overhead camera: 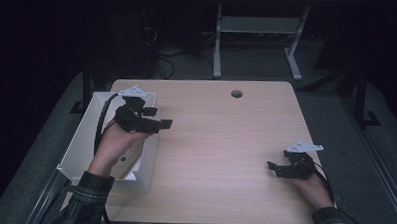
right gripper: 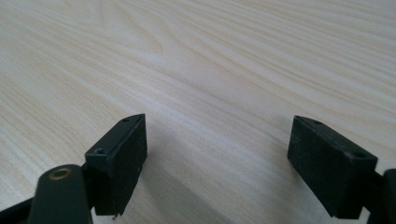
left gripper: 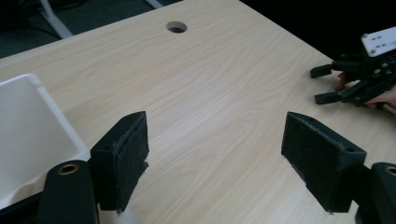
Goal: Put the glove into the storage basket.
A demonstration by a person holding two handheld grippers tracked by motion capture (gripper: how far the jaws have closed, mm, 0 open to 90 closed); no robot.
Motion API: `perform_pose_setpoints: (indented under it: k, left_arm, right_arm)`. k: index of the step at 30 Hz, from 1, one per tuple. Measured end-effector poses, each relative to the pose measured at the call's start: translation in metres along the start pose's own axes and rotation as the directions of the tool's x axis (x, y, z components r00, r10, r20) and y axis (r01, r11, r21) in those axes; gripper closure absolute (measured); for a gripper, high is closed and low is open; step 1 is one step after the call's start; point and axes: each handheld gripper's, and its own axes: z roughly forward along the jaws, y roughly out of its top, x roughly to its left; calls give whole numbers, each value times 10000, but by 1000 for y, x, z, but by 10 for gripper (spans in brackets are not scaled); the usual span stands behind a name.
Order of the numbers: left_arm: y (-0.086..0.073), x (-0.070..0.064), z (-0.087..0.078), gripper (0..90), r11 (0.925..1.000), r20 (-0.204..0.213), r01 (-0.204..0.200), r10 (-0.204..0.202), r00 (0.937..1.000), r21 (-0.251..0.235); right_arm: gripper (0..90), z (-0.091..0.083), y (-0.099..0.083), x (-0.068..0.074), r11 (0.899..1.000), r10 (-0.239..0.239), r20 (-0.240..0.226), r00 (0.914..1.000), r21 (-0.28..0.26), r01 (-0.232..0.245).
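My left gripper (overhead camera: 158, 117) is held over the right rim of a white box (overhead camera: 80, 143) at the table's left side. Its jaws stand wide apart with nothing between them, and in the left gripper view the gripper (left gripper: 215, 158) points across the bare wood. The box's corner (left gripper: 28, 121) shows at the left of that view. My right gripper (overhead camera: 274, 169) sits low near the table's right front, pointing left, open and empty. From the left gripper view it (left gripper: 322, 85) appears far off at the right edge. In its own view the gripper (right gripper: 217, 158) hovers just above the wood grain.
The light wooden table (overhead camera: 221, 133) has a round cable hole (overhead camera: 236, 94) near its far edge, also visible from the left gripper (left gripper: 176, 27). Behind the table stand a white desk frame (overhead camera: 218, 42) and cables on a dark floor. The box interior looks empty where it shows.
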Motion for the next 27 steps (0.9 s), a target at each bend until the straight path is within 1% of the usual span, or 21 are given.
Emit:
perform_pose_setpoints:
  k: [6,10,11,12,13,14,16,21,23,24,25,27]
  left_arm:
    - [3,-24,20,233,9995,69,-282,283,9996,-105]
    - [0,-39,34,233,9988,273,-465,469,9985,-142]
    - [-2,-45,40,233,9979,313,-635,639,9975,-139]
    - [-2,-45,40,233,9979,313,-635,639,9975,-139]
    - [-4,-50,45,233,9967,389,-788,794,9961,-183]
    - [-5,-53,48,233,9964,427,-828,835,9956,-188]
    - [-9,-59,55,233,9944,531,-1029,1040,9932,-227]
    - [-22,-69,75,232,9900,727,-1407,1406,9874,-46]
    - [-27,-72,82,232,9894,832,-1450,1445,9860,-7]
    - [-32,-74,89,232,9890,869,-1476,1464,9854,78]
    - [-32,-74,89,232,9890,869,-1476,1464,9854,78]
    - [-39,-75,96,232,9878,973,-1537,1505,9838,255]
  right_arm:
    - [195,0,0,0,10000,-75,-25,10000,-8,75]
    - [195,0,0,0,10000,-92,-41,9999,-13,92]
    - [195,0,0,0,10000,-97,-42,9999,-9,97]
    - [195,0,0,0,10000,-97,-42,9999,-9,97]
    - [195,0,0,0,9999,-100,-45,9999,-9,100]
    - [194,0,0,0,10000,-95,-48,9999,-11,95]
    - [194,0,0,0,9999,-104,-50,9999,-11,104]
    - [194,0,0,0,9999,-126,-53,9999,-17,126]
    - [194,0,0,0,9999,-127,-54,9999,-18,127]
    - [194,0,0,0,9999,-124,-57,9999,-17,124]
    - [194,0,0,0,9999,-124,-57,9999,-17,124]
    - [194,0,0,0,9999,-123,-59,9999,-15,123]
